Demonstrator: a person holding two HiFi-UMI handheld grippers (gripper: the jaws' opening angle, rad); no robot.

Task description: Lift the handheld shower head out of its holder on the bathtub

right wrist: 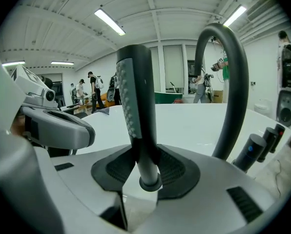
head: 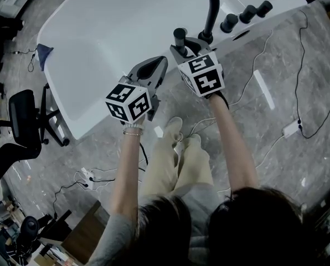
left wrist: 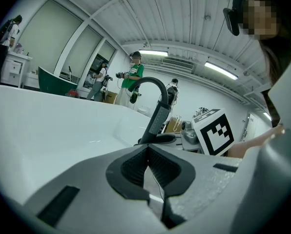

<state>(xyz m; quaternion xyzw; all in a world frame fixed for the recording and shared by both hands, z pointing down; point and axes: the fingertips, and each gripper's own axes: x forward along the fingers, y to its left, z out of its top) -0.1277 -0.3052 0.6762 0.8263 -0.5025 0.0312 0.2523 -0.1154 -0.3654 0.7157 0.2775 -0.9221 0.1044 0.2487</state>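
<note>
The handheld shower head (right wrist: 135, 96) is a dark upright wand with a dotted grey face, standing on the white bathtub's (head: 98, 43) rim. My right gripper (right wrist: 146, 167) is shut on its lower stem, with both pads against it. From the head view, the shower head (head: 180, 37) pokes up just beyond the right gripper (head: 182, 51). My left gripper (head: 156, 65) hovers over the rim to the left, shut with nothing in it. In the left gripper view, the shower head (left wrist: 157, 121) stands ahead of the left gripper (left wrist: 148, 162).
A tall curved black spout (head: 212, 10) rises right behind the shower head, with three dark knobs (head: 247, 13) to its right. An office chair (head: 26, 121) stands left of the tub. Cables (head: 264, 49) trail over the grey floor. Several people stand far across the room.
</note>
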